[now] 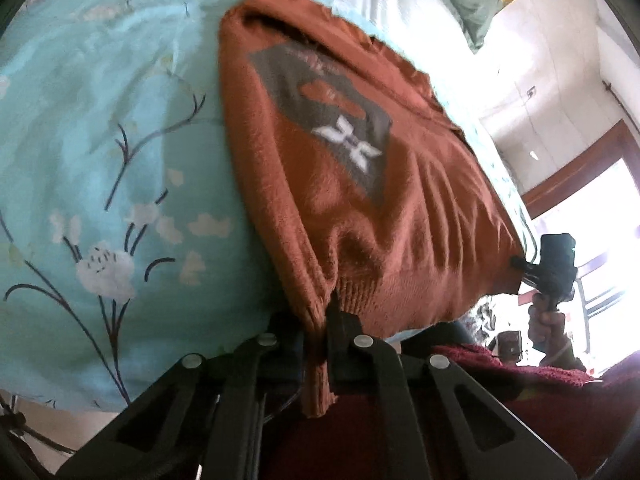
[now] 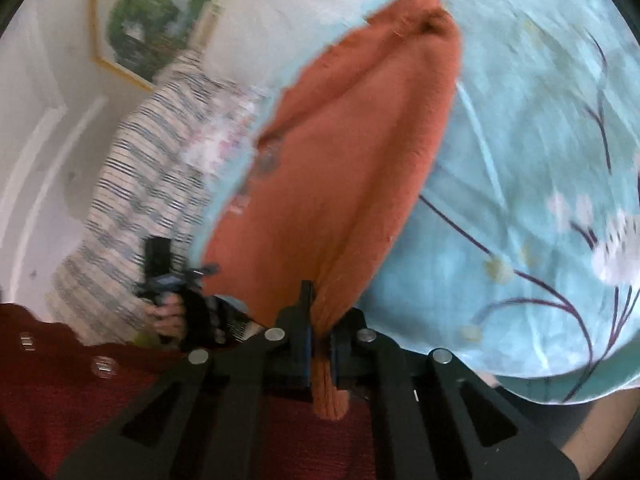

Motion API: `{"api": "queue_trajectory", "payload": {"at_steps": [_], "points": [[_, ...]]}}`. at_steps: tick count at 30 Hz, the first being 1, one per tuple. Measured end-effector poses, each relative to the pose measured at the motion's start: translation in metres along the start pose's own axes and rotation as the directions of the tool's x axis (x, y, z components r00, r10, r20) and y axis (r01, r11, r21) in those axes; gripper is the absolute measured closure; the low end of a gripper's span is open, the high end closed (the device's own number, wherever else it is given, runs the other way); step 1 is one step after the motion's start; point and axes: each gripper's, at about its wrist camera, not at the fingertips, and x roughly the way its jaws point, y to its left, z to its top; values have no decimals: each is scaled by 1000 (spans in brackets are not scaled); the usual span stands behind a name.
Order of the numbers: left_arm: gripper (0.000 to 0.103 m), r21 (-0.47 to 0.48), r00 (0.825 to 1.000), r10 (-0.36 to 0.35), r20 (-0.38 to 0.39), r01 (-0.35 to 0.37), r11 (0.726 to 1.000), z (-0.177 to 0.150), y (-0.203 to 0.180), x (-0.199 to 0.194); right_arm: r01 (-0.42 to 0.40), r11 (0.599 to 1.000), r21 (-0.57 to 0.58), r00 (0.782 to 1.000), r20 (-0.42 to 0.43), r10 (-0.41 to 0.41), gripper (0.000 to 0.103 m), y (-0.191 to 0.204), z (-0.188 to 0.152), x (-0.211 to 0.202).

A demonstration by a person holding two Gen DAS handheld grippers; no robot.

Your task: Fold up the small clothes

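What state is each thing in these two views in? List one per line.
Rust-orange knitted sweater: spread on the bed, ribbed hem pinched at both corners.
Left gripper: shut on the hem.
Right gripper: shut on the hem.
Pale blue floral bedsheet: spread under the sweater, slightly creased.

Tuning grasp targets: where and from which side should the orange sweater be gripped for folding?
Grip the orange sweater at its ribbed hem corners, coming in from the near bed edge: the hem overhangs there, so thin jaws pinch it easily. The left gripper and right gripper already clamp those corners.
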Motion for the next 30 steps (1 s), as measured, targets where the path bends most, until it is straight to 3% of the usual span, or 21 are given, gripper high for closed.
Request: {"api": "queue_trajectory", "payload": {"at_steps": [3, 6, 12, 14, 17, 22, 25, 30], "points": [[98, -7, 997, -26, 71, 27, 1000, 3, -12, -18, -86, 996, -13, 993, 82, 87, 96, 14, 12, -15], [98, -16, 978, -92, 186, 97, 995, 17, -25, -43, -136, 990, -32, 978, 156, 139, 96, 24, 33, -27], [98, 13, 926, -153, 346, 158, 987, 74, -42, -60, -104, 993, -63, 959, 258, 117, 96, 30, 86, -34], [98, 8, 917, -149, 370, 157, 988, 95, -39, -57, -67, 995, -71, 952, 294, 85, 96, 27, 106, -34], [98, -16, 900, -122, 418, 142, 990, 132, -35, -47, -4, 997, -77, 944, 328, 29, 96, 22, 140, -28], [98, -84, 894, 12, 449, 29, 996, 209, -22, -19, 124, 991, -42, 934, 343, -102, 96, 4, 202, -11], [98, -118, 885, 75, 460, -23, 993, 251, -14, -1, 160, 987, -7, 931, 333, -148, 96, -11, 237, 1], [98, -154, 888, 141, 437, -80, 985, 305, 1, 34, 224, 974, 36, 933, 282, -225, 96, -37, 287, 29]]}}
